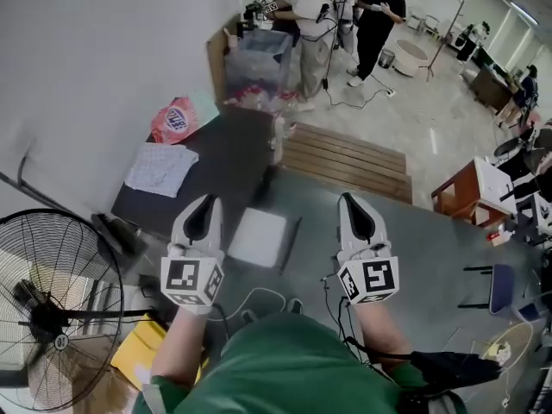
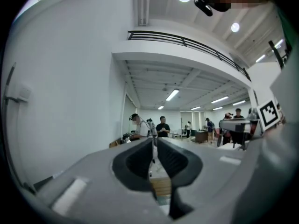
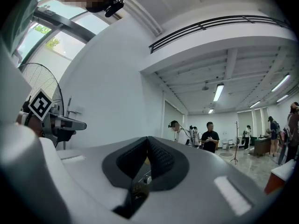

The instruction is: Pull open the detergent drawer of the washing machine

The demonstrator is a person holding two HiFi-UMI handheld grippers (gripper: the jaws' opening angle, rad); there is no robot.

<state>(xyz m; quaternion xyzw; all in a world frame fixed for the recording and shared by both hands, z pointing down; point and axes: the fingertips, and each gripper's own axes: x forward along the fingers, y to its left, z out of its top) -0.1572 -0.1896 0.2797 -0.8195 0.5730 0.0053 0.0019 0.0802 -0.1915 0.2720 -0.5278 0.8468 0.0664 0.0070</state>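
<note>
No washing machine or detergent drawer can be made out in any view. In the head view my left gripper (image 1: pixel 207 201) and right gripper (image 1: pixel 347 197) are held up side by side and point away from me over the floor. In the left gripper view the left gripper (image 2: pixel 154 137) has its tips together with only a thin slit behind them and nothing between. The right gripper (image 3: pixel 148 138) in its own view is also shut and empty. Both look out level across a large hall.
A standing fan (image 1: pixel 43 317) is at my lower left by the white wall (image 1: pixel 86 50). Ahead lie a dark table (image 1: pixel 228 158) with a white sheet (image 1: pixel 161 167), a pink bag (image 1: pixel 177 119), a white flat panel (image 1: pixel 259 236) and a wooden pallet (image 1: pixel 345 158). Several people (image 1: pixel 315 24) stand farther off.
</note>
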